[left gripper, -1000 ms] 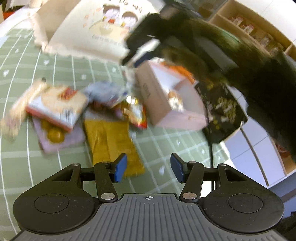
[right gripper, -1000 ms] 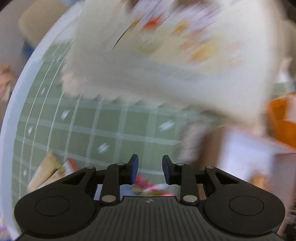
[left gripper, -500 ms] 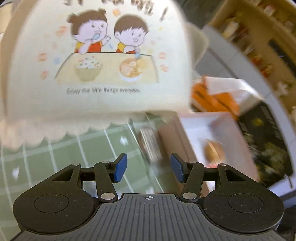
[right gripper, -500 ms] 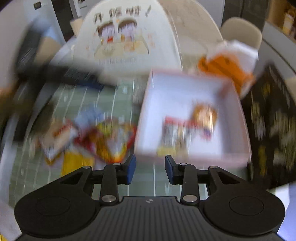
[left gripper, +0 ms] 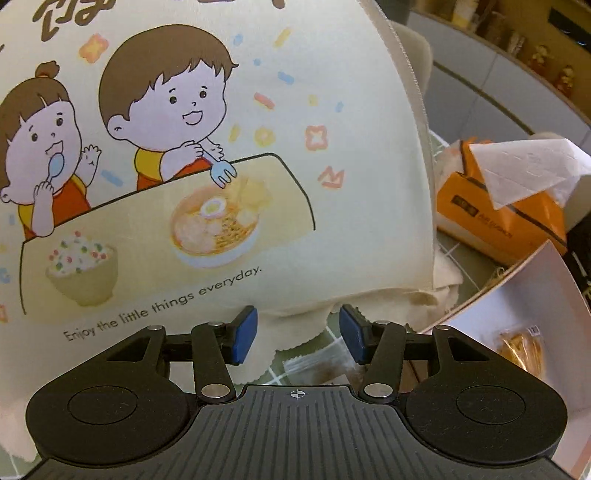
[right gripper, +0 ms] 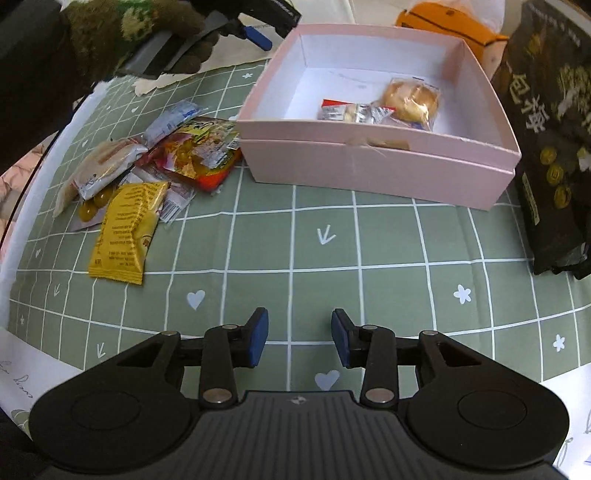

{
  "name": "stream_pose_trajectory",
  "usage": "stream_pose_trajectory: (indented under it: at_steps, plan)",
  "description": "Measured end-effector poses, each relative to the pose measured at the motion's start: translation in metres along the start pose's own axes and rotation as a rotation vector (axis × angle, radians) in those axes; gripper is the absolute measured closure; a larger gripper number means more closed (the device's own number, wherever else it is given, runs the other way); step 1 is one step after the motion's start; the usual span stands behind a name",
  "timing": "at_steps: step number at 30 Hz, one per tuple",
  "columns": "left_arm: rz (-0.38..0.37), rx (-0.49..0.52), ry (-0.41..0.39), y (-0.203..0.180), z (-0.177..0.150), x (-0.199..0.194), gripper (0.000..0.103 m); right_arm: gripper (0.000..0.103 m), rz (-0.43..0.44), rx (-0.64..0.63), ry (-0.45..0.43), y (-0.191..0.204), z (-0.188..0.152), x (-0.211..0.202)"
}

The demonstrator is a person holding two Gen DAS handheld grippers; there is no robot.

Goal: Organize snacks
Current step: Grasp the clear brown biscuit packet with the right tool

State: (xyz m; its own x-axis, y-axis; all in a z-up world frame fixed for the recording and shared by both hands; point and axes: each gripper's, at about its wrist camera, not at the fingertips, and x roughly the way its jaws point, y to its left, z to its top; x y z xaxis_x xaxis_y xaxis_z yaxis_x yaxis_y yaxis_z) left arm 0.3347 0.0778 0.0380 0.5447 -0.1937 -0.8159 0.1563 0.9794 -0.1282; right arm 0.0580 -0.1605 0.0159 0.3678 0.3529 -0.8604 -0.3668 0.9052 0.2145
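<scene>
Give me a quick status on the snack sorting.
Both tongs, left and right, open, empty. Two snacks in pink box; pile waits on the mat left of it. Cartoon cloth fills left view.

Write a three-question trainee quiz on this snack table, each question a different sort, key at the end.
1. True or false: the pink cardboard box already holds wrapped snacks.
2. Which lies nearest the right gripper? A) flat yellow snack packet B) orange tissue box C) black printed bag
3. Fill in: the left gripper faces a cream cloth printed with two cartoon ____.

Key: 1 true; 2 A; 3 children.
</scene>
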Motion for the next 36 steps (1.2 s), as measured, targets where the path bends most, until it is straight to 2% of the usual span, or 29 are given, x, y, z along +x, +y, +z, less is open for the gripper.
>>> stream_pose_trajectory:
  at_steps: [3,4,7,10,17,20,24,26,29,33,36]
  plan:
    - [-0.015,0.027,0.009,0.005,-0.007,0.002,0.075,0.062,-0.006,0.014,-0.014,-0.005,0.003,0.002]
    - [-0.025,0.026,0.017,0.008,-0.009,0.001,0.077,0.062,-0.007,0.016,-0.019,-0.005,0.004,0.002]
    - [-0.035,0.059,-0.014,0.012,-0.018,-0.003,0.077,0.062,-0.029,0.010,-0.021,-0.004,0.007,0.002]
    - [-0.007,0.121,-0.019,0.003,-0.020,-0.002,0.077,0.061,-0.038,0.001,-0.011,-0.002,0.008,0.004]
    - [-0.008,0.381,0.006,-0.026,-0.031,-0.009,0.078,0.059,-0.058,-0.031,-0.002,0.009,0.009,0.006]
    - [-0.029,0.449,0.020,-0.031,-0.048,-0.022,0.078,0.059,-0.065,-0.058,-0.010,0.014,0.013,0.008]
    - [-0.045,0.516,0.023,-0.035,-0.086,-0.048,0.078,0.059,-0.092,-0.117,-0.062,0.021,0.033,0.013]
    - [-0.062,0.507,0.026,-0.033,-0.107,-0.064,0.081,0.059,-0.104,-0.131,-0.083,0.025,0.046,0.015]
    - [-0.066,0.458,0.032,-0.021,-0.135,-0.088,0.082,0.059,-0.067,-0.161,-0.122,0.039,0.058,0.008]
    - [-0.107,0.305,0.015,0.003,-0.164,-0.113,0.082,0.050,-0.022,-0.203,-0.138,0.066,0.068,0.009]
    - [-0.078,0.188,-0.012,0.013,-0.181,-0.124,0.081,0.050,-0.023,-0.198,-0.137,0.085,0.075,0.025]
